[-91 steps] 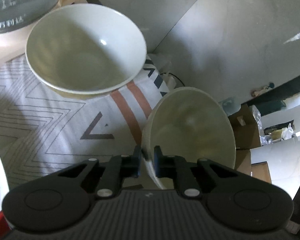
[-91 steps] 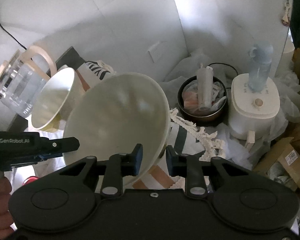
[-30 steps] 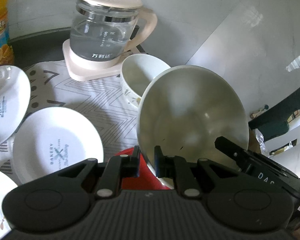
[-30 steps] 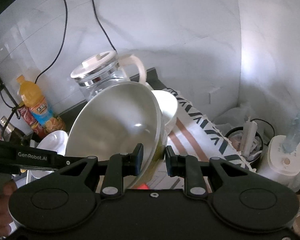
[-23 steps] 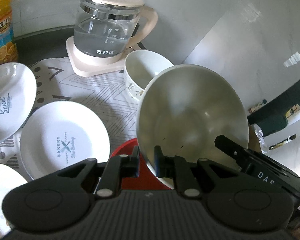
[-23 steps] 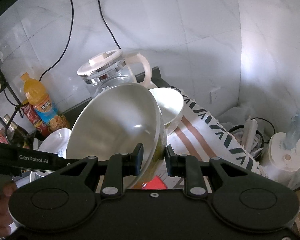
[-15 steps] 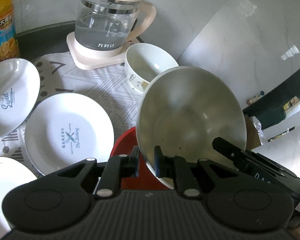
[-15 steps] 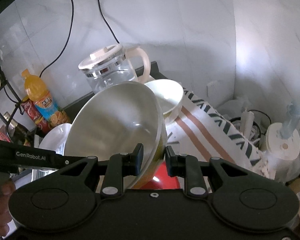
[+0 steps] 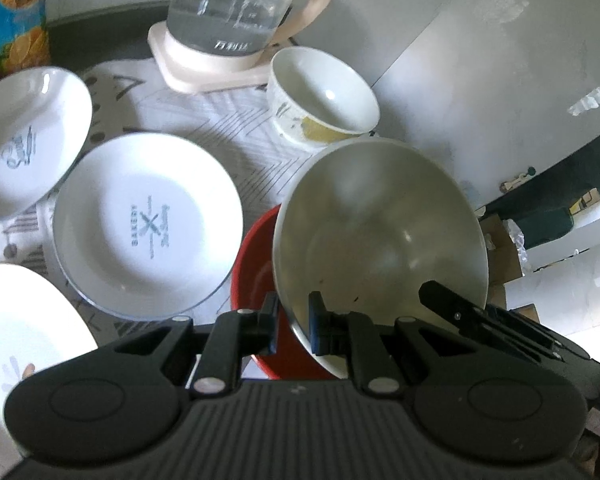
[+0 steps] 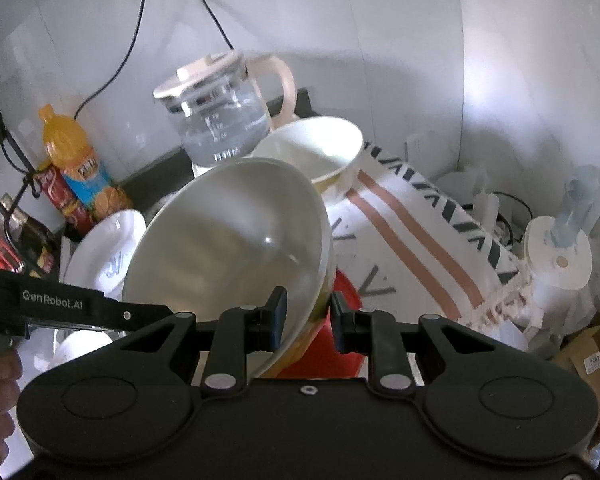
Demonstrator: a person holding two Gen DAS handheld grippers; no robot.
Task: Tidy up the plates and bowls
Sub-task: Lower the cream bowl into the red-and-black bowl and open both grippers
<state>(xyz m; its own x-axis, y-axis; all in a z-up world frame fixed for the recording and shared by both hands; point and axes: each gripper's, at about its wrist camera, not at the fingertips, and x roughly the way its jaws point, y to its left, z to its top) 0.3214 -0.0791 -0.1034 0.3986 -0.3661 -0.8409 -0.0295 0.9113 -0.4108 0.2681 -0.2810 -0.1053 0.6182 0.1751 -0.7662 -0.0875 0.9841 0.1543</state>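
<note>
Gripping opposite sides of one rim, both tools are carrying the large cream-white ceramic bowl [image 9: 380, 232] tilted above the red round bowl [image 9: 256, 264] that is sitting on the patterned tablecloth [image 9: 236, 140] of the tabletop. The left tool [image 9: 292, 322] is clamping the near rim with its jaws nearly together; the right tool [image 10: 306, 316] is pinching the rim on the other side, with a yellow-patterned outer wall showing between its jaws.

Risk points, as judged from this position:
- Two narrow rim grips are bearing a glazed, heavy bowl. Uneven motion between the hands is likely to twist the rim out of one grip.
- Descending while tilted is likely to strike the red rim edge-on, chipping either piece or shoving the red bowl.
- The white printed plate [image 9: 148, 224] is lying just beside the red bowl, and the small white patterned bowl [image 9: 320, 96] and glass kettle [image 9: 228, 12] are standing behind; a sideways slip could hit them.
</note>
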